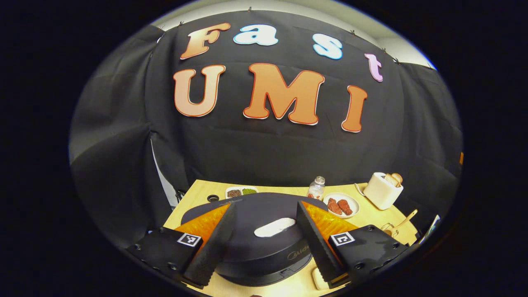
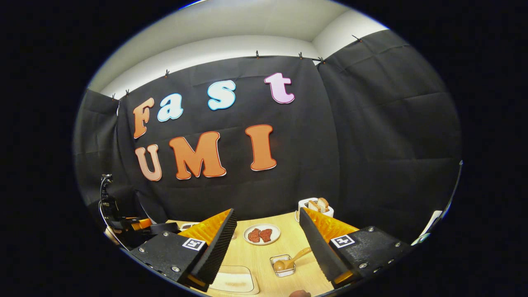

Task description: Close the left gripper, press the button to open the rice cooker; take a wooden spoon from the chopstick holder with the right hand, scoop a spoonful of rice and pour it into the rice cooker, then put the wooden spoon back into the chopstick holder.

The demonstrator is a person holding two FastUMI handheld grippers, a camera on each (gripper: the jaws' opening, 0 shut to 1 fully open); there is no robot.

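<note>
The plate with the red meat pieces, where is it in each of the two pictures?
Left gripper view: the plate sits on the table right of centre, beyond the rice cooker, between the little bottle and the toaster.
Right gripper view: the plate lies near the middle, seen between the two fingers, left of the toaster.
Shared landmark: the toaster with bread in it, just right of the plate in both.

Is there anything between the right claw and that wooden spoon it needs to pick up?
Nothing visible. The right gripper is open, and the wooden spoon lies in its small clear holder straight ahead, with bare table around it. The plate of meat sits farther back.
</note>
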